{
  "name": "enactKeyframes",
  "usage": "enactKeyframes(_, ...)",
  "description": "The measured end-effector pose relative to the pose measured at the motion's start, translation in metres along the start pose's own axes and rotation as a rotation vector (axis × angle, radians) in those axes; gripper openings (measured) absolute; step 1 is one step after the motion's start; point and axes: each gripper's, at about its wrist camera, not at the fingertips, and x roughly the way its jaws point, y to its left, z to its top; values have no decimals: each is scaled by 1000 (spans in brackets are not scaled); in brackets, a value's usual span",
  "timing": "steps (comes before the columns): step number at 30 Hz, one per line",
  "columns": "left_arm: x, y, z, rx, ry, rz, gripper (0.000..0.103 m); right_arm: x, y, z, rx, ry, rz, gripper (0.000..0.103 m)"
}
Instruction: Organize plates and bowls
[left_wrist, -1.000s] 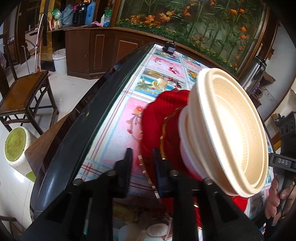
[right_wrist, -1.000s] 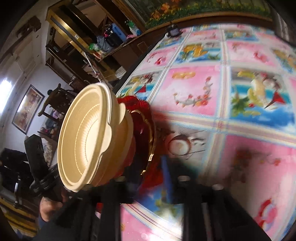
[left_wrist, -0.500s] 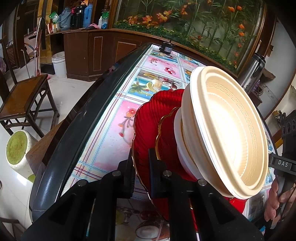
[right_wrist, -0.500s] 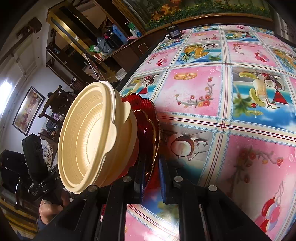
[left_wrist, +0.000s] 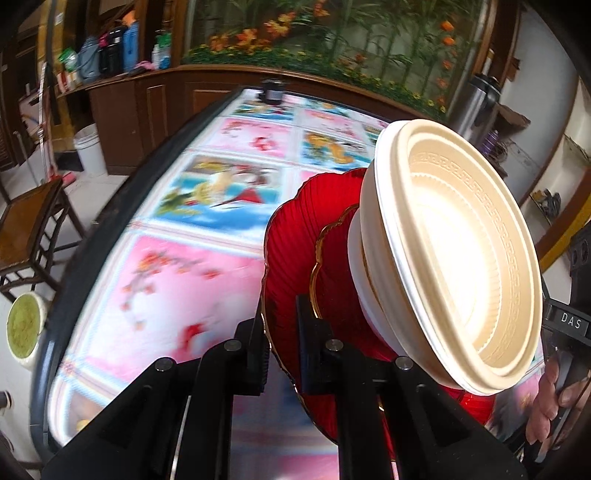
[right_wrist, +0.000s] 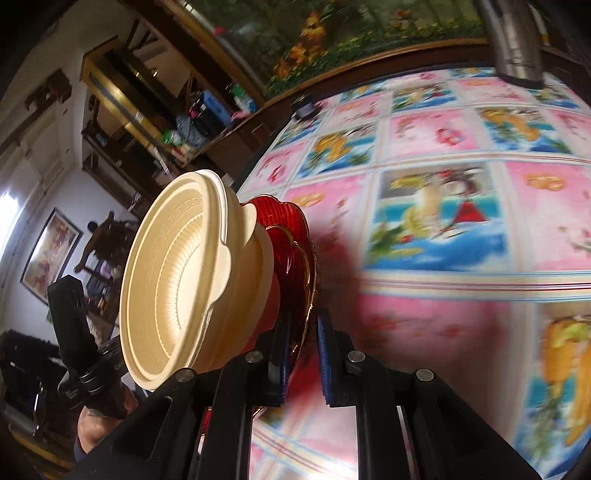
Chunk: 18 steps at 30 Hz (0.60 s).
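Note:
A stack of red scalloped plates (left_wrist: 291, 258) with gold rims carries nested cream bowls (left_wrist: 454, 258). My left gripper (left_wrist: 281, 339) is shut on the near rim of the red plates. My right gripper (right_wrist: 303, 350) is shut on the opposite rim of the same red plates (right_wrist: 291, 236). The cream bowls (right_wrist: 177, 280) sit on top in the right wrist view. The stack is held above the table, and the view of it is tilted. The right gripper's handle and hand (left_wrist: 565, 354) show at the far right of the left wrist view.
The table (left_wrist: 192, 258) has a pink and blue picture cloth and a dark rim. A steel flask (right_wrist: 513, 40) stands at its far edge. A small dark device (left_wrist: 272, 92) sits at the far end. A wooden chair (left_wrist: 29, 221) and a white bucket (left_wrist: 88, 147) stand on the floor to the left.
Both grippers closed from open onto the red plates' rims. The stack has since risen and moved farther over the table, with the background blurring.

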Motion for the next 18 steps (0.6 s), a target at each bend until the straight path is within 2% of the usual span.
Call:
enactKeyframes(9,41,-76,19,55,54,-60,9,-46,-71,11,110,-123,-70,13)
enactKeyframes(14,60,-103,25,57,75,-79,10,-59,-104,16,154,-169,-96,13)
enactKeyframes(18,73,-119,27,60,81,-75,12,-65,-116,15,155,-198,-123,13)
